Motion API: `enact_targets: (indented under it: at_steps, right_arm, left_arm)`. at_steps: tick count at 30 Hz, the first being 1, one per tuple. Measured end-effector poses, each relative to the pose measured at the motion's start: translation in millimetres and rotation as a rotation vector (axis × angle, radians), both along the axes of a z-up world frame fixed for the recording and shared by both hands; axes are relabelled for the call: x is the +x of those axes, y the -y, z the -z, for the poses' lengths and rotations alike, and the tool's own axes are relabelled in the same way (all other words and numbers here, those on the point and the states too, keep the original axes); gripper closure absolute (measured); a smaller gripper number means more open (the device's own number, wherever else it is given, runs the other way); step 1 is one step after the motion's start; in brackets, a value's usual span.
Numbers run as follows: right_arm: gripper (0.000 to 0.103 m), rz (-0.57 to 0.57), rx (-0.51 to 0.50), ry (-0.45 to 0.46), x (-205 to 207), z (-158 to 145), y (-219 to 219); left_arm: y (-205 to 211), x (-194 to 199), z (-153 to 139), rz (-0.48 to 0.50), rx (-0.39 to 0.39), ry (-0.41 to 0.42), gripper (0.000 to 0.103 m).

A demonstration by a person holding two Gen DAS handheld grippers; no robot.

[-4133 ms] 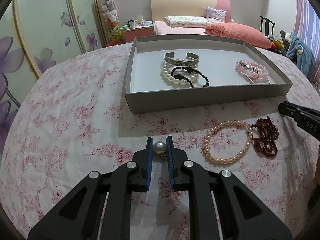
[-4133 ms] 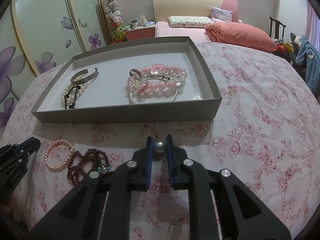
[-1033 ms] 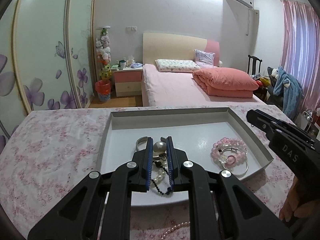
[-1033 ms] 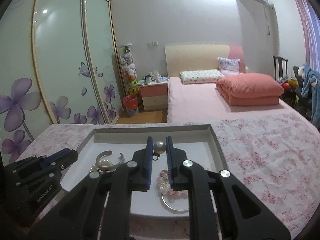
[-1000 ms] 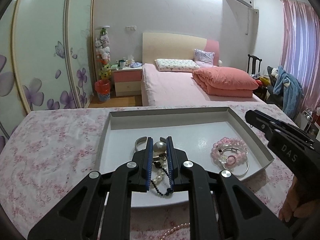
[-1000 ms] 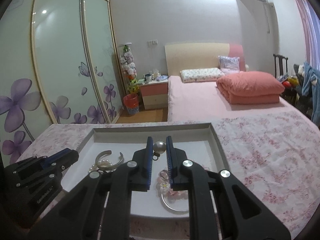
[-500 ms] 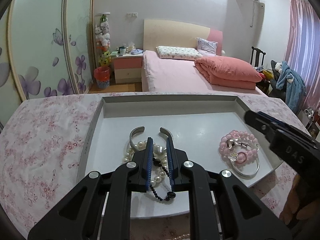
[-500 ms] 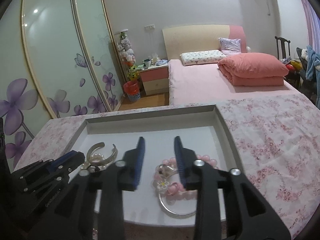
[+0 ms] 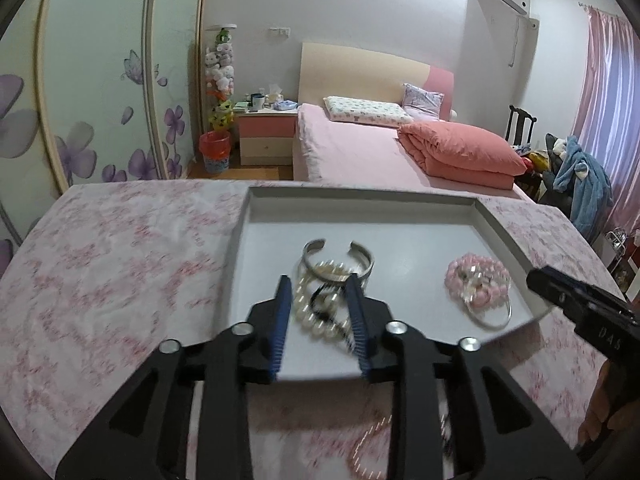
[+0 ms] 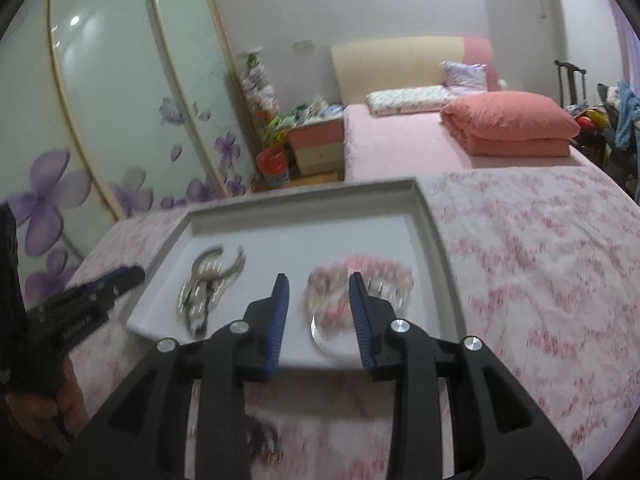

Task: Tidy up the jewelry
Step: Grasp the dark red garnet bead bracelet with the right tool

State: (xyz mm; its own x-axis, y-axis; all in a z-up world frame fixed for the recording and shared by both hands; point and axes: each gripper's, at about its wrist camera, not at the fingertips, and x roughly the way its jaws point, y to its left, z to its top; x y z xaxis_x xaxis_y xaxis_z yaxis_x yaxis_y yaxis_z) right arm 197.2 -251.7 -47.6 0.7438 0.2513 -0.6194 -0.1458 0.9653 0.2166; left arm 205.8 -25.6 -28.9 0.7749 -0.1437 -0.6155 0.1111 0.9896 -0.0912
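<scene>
A grey tray [image 9: 400, 204] sits on the flowered tablecloth. In it lie a silver cuff [image 9: 338, 258], a white pearl bracelet with a black bead bracelet [image 9: 320, 312], and pink bead bracelets with a silver bangle [image 9: 478, 286]. My left gripper [image 9: 320, 300] is open and empty above the pearl pile. My right gripper [image 10: 318, 300] is open and empty above the pink bracelets [image 10: 360, 280]. The cuff and pearls [image 10: 208, 280] show left in the right wrist view. A pink pearl strand [image 9: 372, 444] lies on the cloth before the tray, blurred.
The right gripper's tip [image 9: 576, 304] shows at the right of the left wrist view; the left gripper's tip [image 10: 92, 292] shows at the left of the right wrist view. Dark beads [image 10: 260, 440] lie on the cloth. A bed [image 9: 400, 152] stands behind the table.
Both grippers held a single pearl a second ago. Both have opened and the pearls are gone from between the fingers. Both views have tilted down toward the tray.
</scene>
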Motion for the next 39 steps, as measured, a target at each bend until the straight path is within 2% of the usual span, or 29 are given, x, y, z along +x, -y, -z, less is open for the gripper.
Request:
enact_targets:
  at_steps: [6,10,15,16,18,26,28,29,30,33,39]
  right_arm:
    - [0.071,-0.122,-0.042,-0.112,-28,23,-22]
    - [0.071,-0.175,-0.068,-0.15,-41,33,-37]
    - [0.064,-0.201,-0.109,-0.185,-44,42,-53]
    - [0.063,-0.203,-0.118,-0.189,-44,44,-55]
    - [0.054,-0.195,-0.136,-0.18,-45,44,-57]
    - [0.053,-0.197,-0.118,-0.181,-45,44,-55]
    - [0.054,-0.207,-0.145,-0.174,-46,44,-58]
    - [0.056,-0.213,-0.151,-0.174,-45,44,-58]
    - [0.071,-0.221,-0.156,-0.179,-45,44,-60]
    - [0.087,-0.23,-0.155,-0.186,-47,43,-58]
    - [0.094,-0.149,-0.164,-0.186,-47,41,-36]
  left_arm:
    - [-10,-24,15,0.019,0.013,-0.074,0.069]
    - [-13,-34,26,0.021,0.028,-0.11,0.068]
    - [-17,-41,29,0.012,0.025,-0.123,0.067]
    - [-18,-41,29,0.011,0.026,-0.123,0.066]
    - [-18,-43,29,0.012,0.026,-0.125,0.066]
    - [-10,-45,35,0.034,0.031,-0.141,0.062]
    - [-8,-44,36,0.039,0.03,-0.147,0.062]
    - [-7,-44,36,0.042,0.03,-0.149,0.062]
    - [-6,-43,37,0.047,0.031,-0.152,0.062]
    - [0,-45,38,0.066,0.034,-0.159,0.062]
    - [13,-46,41,0.121,0.05,-0.169,0.062]
